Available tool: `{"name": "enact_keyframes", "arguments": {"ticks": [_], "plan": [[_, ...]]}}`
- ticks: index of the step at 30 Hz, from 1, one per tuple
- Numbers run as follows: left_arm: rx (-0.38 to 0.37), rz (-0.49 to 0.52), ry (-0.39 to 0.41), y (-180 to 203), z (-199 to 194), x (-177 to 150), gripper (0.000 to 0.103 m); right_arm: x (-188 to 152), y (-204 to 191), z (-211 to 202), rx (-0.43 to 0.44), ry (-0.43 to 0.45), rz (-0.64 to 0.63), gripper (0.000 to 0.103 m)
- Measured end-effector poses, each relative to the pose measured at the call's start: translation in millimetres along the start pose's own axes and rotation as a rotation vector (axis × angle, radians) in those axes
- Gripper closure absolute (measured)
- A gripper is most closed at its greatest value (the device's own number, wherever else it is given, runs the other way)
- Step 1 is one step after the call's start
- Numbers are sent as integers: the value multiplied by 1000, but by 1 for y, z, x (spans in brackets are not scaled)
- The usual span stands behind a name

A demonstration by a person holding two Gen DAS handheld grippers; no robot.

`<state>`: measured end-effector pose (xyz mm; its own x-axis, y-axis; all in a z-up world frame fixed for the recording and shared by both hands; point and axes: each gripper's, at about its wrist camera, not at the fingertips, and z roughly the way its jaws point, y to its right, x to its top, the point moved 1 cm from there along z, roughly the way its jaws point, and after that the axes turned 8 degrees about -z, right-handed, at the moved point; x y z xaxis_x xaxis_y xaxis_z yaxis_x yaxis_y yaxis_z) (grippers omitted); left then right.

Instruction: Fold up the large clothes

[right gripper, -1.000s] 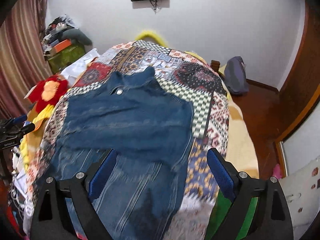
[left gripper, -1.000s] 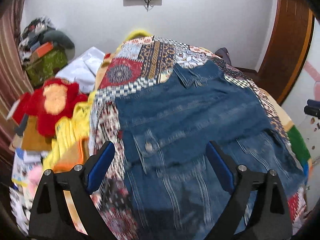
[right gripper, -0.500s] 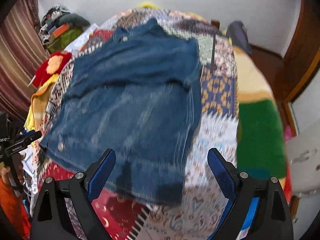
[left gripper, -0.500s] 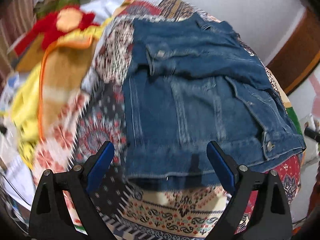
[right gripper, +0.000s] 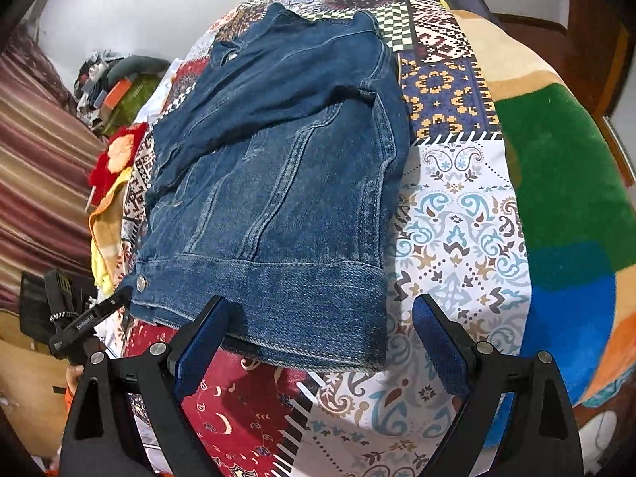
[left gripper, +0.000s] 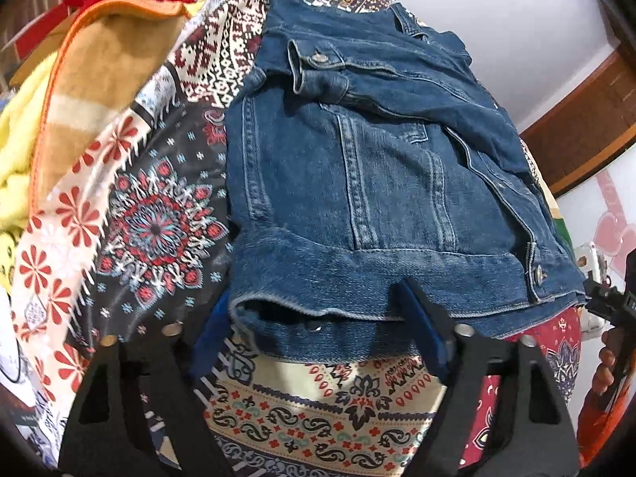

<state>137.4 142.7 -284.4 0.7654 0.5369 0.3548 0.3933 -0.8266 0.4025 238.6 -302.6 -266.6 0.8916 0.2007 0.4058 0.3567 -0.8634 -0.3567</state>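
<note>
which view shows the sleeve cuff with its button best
The left wrist view: the denim jacket's folded sleeve cuff lies in sharp focus with its metal button facing the camera. In the right wrist view that cuff sits far off at the jacket's left edge, its button not discernible.

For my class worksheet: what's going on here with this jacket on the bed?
A person is folding a denim jacket laid on a patchwork bedspread, with a two-finger tool in each hand. Its sleeves are already folded across the body. The left tool is closing around the bottom hem at one corner. The right tool stands open at the hem's other end, not yet gripping.
</note>
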Motion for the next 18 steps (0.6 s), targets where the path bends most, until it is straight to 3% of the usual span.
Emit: {"name": "enact_keyframes", "arguments": {"ticks": [2,4,6,7,10,13,18], "plan": [[-4,-16,14,-4,-4,2,42,0,-3,0,13,17,6,14],[4,-34,28,-9,-7,3,55,0,-5,-1,35,32,5,35],[13,-41,44,-13,-10,5,69,1,-7,-3,24,48,6,41],[23,-39,53,-16,-13,6,78,2,-8,-4,20,55,4,49],[13,-38,82,-17,-21,10,84,3,-3,-7,16,78,11,69],[21,-13,119,-8,-29,16,88,6,0,-13,29,102,9,80],[21,55,199,17,-50,36,90,20,-10,-27,11,163,-62,88]]}}
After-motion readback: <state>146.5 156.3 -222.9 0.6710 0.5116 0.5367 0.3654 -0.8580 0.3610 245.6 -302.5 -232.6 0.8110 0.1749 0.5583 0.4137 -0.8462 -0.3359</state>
